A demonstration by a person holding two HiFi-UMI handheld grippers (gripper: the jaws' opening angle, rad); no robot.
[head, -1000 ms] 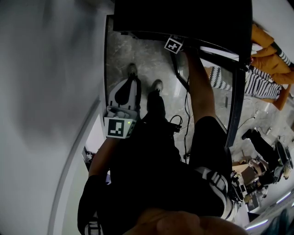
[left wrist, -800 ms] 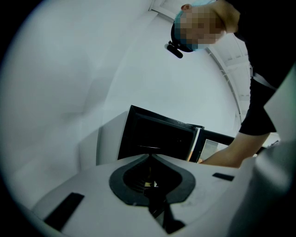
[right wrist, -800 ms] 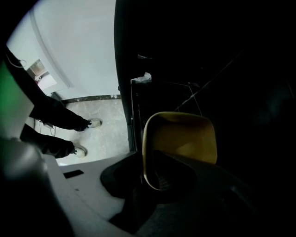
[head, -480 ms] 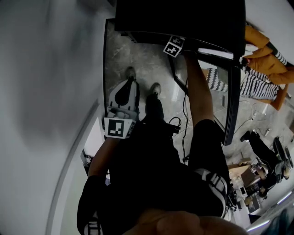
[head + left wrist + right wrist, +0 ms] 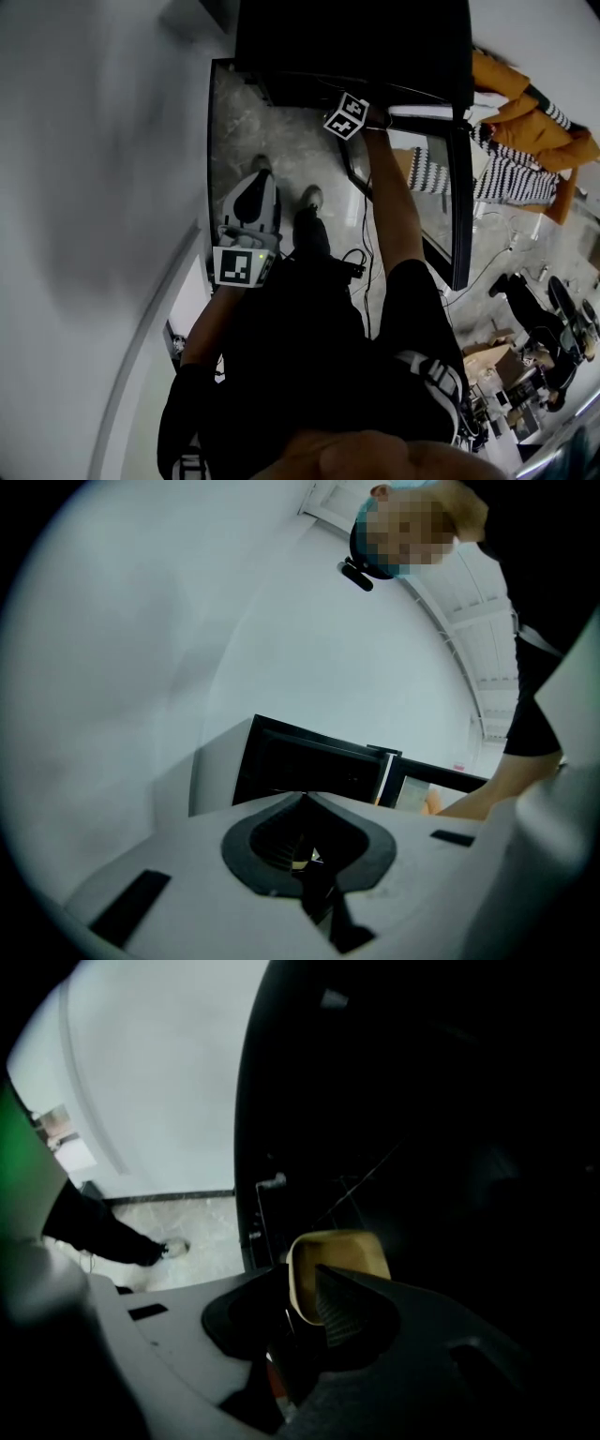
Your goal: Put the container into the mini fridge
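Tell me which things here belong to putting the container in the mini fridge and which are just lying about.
Job in hand: container, gripped by the right hand-held gripper; mini fridge; its open door.

Not part of it: left hand-held gripper, shut and empty; orange fabric; striped fabric; floor cables.

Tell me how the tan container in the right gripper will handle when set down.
Probably light: the container hangs from one rim pinch by the right gripper without visibly sagging. Likely fairly stiff, since its rounded rim shows no buckling in the jaws. Held by one edge, it may tip when set down in the mini fridge.
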